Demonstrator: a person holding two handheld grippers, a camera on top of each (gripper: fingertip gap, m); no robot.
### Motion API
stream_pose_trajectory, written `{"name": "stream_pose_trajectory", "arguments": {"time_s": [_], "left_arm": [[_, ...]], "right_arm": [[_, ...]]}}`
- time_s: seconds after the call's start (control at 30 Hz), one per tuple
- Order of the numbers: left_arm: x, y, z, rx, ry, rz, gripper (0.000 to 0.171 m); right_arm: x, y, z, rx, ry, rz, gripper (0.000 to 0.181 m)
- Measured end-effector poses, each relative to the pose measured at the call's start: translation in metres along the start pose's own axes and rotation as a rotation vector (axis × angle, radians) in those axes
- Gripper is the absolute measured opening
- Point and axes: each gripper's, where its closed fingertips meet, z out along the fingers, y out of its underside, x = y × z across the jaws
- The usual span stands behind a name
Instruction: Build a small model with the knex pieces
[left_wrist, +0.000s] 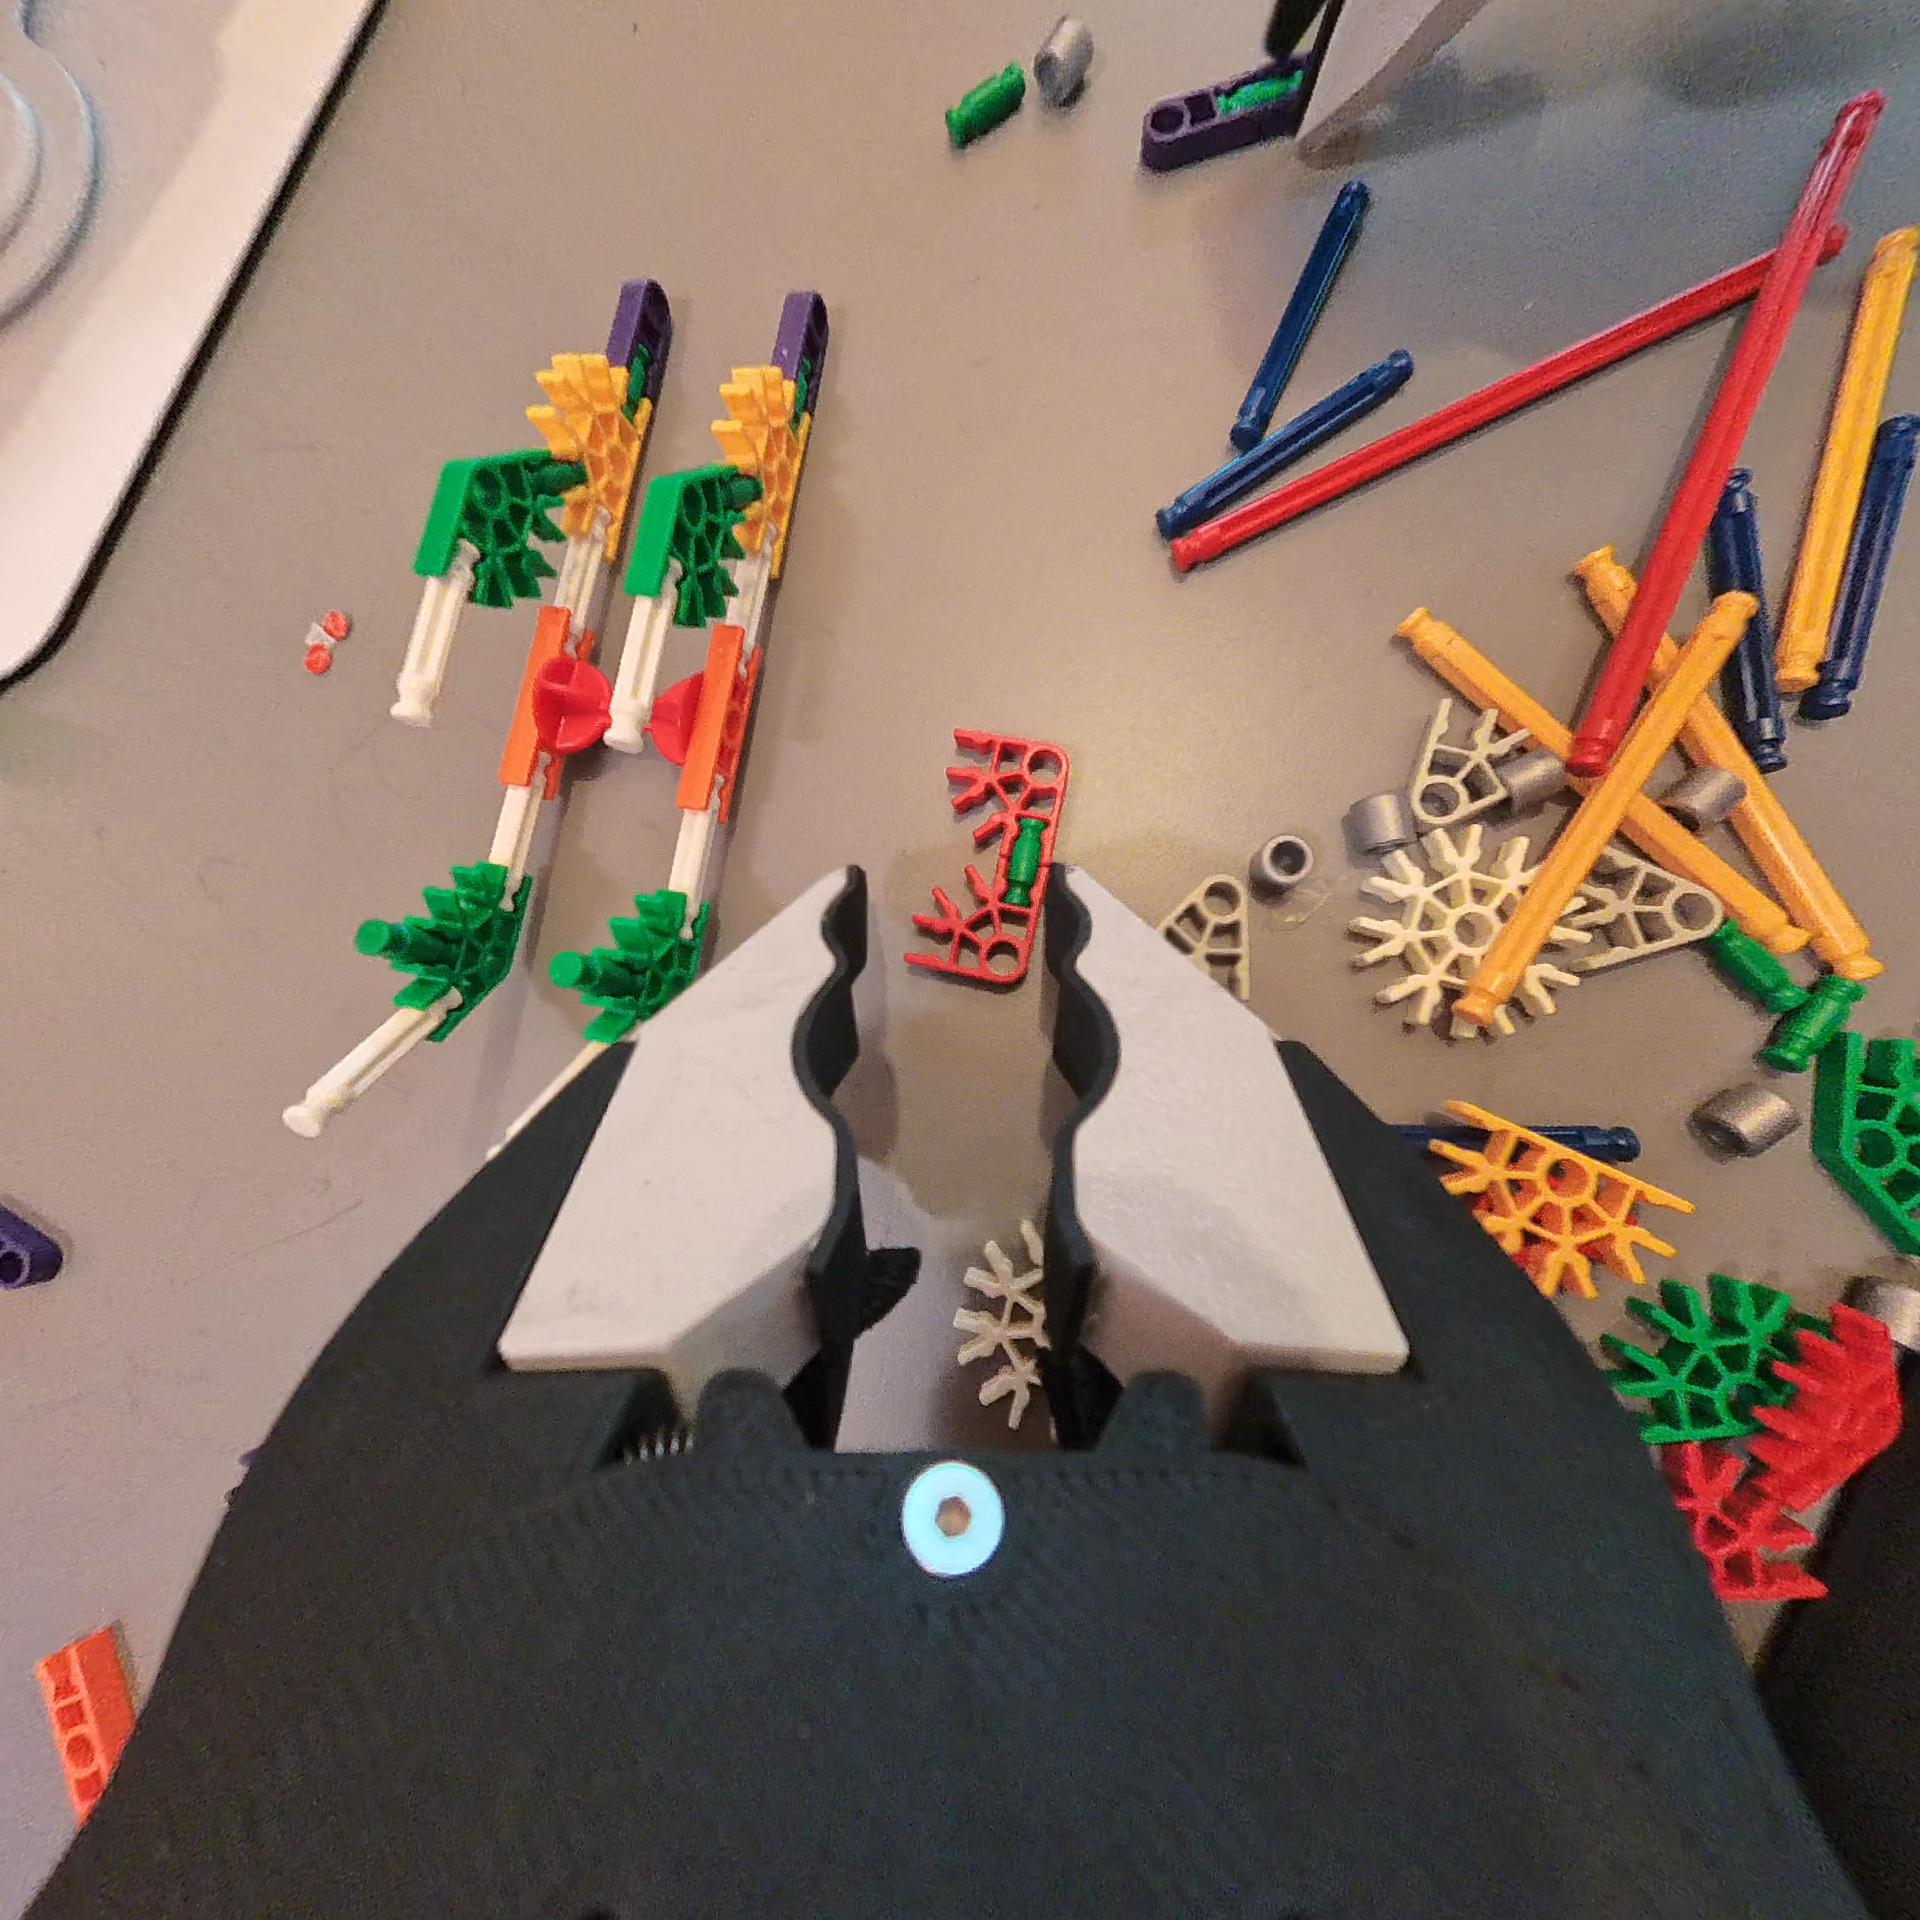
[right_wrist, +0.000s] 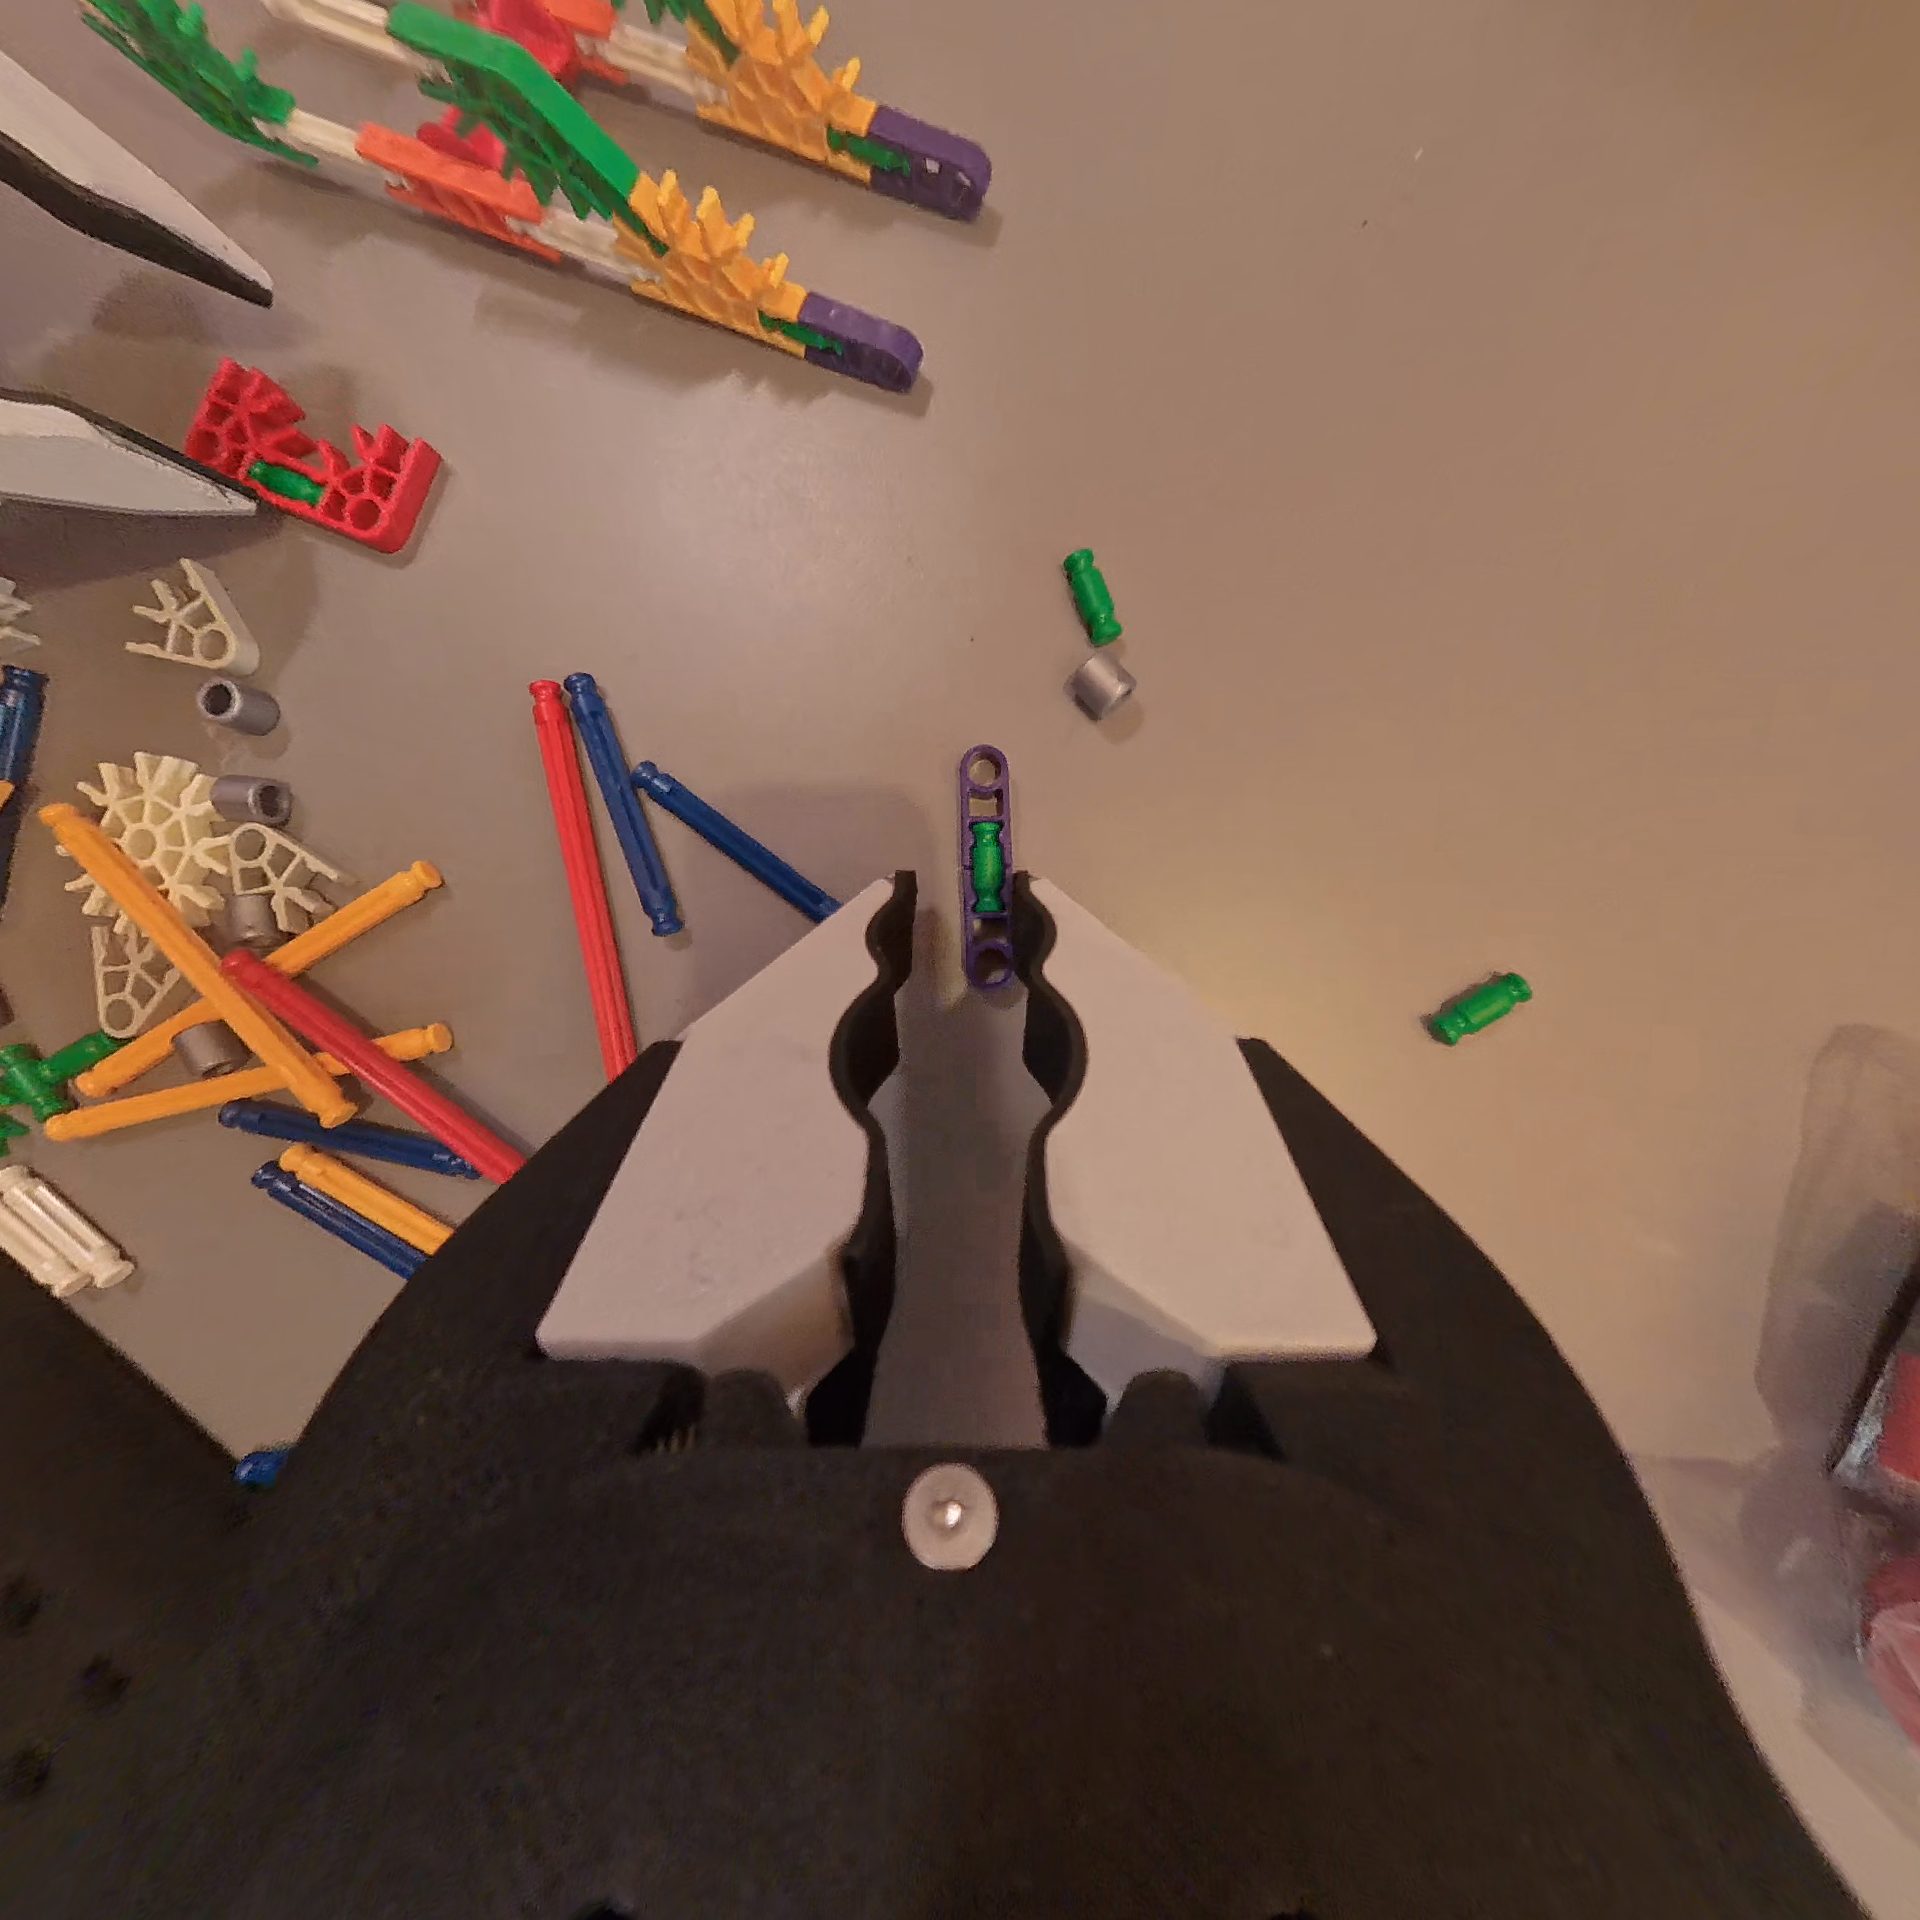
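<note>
Mostly loose: red connector (left_wrist: 992, 857) w/ green rod (left_wrist: 1023, 859), purple clip (right_wrist: 985, 865)

Left hand-held gripper (left_wrist: 956, 883) jaws parted, low over table; right hand-held gripper (right_wrist: 964, 881) likewise parted

Two built assemblies (left_wrist: 540, 665) lay side by side on the table. Two long red rods (left_wrist: 1704, 436) crossed the loose pile. Loose short green rods (right_wrist: 1091, 596) numbered two on the open table in the right wrist view, and one grey spacer (right_wrist: 1099, 686) sat just beside one.
</note>
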Motion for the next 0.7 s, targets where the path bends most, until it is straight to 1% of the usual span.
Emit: {"name": "stream_pose_trajectory", "arguments": {"time_s": [0.13,0.27,0.37,0.43,0.47,0.53,0.57,0.6,0.67,0.7], "left_arm": [[0.003,0.005,0.003,-0.011,0.030,-0.015,0.024],[0.003,0.008,0.000,-0.014,0.054,0.001,0.023],[0.008,0.012,-0.003,-0.032,0.095,0.075,0.019],[0.006,0.016,-0.007,-0.053,0.102,0.135,0.019],[0.002,0.018,-0.009,-0.062,0.083,0.162,0.019],[-0.003,0.019,-0.017,-0.053,0.069,0.164,0.023],[-0.006,0.018,-0.021,-0.043,0.061,0.148,0.027],[-0.009,0.019,-0.026,-0.037,0.046,0.136,0.027],[-0.013,0.027,-0.033,-0.053,0.024,0.112,0.028],[-0.014,0.032,-0.037,-0.061,0.019,0.100,0.028]], "right_arm": [[0.000,0.003,0.004,-0.015,-0.005,-0.012,0.012],[0.000,0.004,0.004,-0.030,0.001,-0.032,0.009],[-0.001,0.006,0.002,-0.036,0.000,-0.047,0.007],[0.000,0.008,0.000,-0.041,-0.002,-0.048,0.007],[0.001,0.009,0.000,-0.041,-0.001,-0.043,0.007],[0.001,0.011,-0.003,-0.036,-0.011,-0.033,0.014],[0.002,0.011,-0.004,-0.033,-0.008,-0.034,0.015],[0.003,0.011,-0.007,-0.030,0.004,-0.034,0.016],[0.003,0.011,-0.013,-0.016,0.011,-0.025,0.022],[0.002,0.010,-0.016,-0.007,0.009,-0.021,0.022]]}}
